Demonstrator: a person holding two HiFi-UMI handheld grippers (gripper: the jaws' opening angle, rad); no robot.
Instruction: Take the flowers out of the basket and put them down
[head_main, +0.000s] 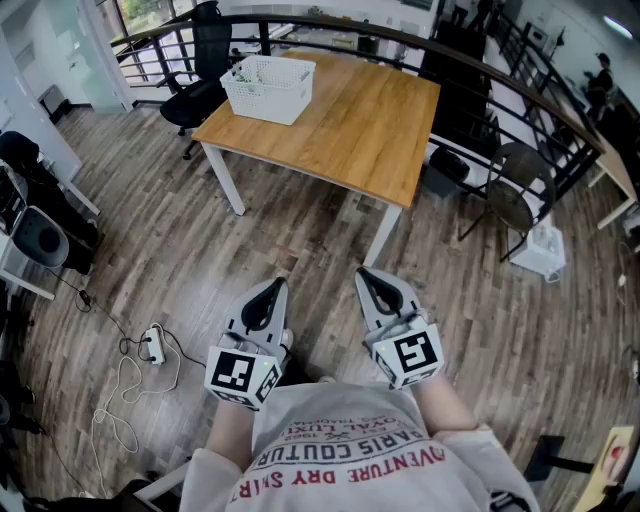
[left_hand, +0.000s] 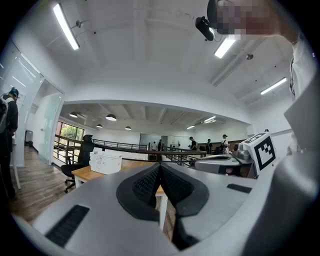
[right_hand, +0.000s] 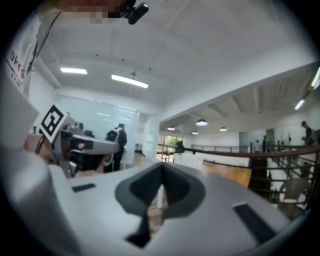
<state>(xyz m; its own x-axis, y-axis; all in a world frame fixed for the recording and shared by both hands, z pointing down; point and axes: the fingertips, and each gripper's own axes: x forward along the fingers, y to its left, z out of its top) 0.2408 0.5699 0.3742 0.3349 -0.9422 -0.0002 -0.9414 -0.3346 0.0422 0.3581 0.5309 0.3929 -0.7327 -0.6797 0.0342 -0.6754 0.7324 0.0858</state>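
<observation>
Basket (head_main: 268, 88) noted upper left of frame on table (head_main: 380, 130), well apart from left gripper (head_main: 273, 288) (nearer) and right gripper (head_main: 366, 274), both held low centre w/ jaws closed on nothing; flowers not made out, poss. too small.

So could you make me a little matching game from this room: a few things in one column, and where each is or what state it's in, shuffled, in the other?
Things:
1. basket
2. power strip
3. office chair
4. left gripper

Descriptions:
A. fingers shut, nothing between them
B. on the table's far left corner
C. lying on the floor, at the head view's left
D. standing beyond the table's left end

Pairs: 1-B, 2-C, 3-D, 4-A.
</observation>
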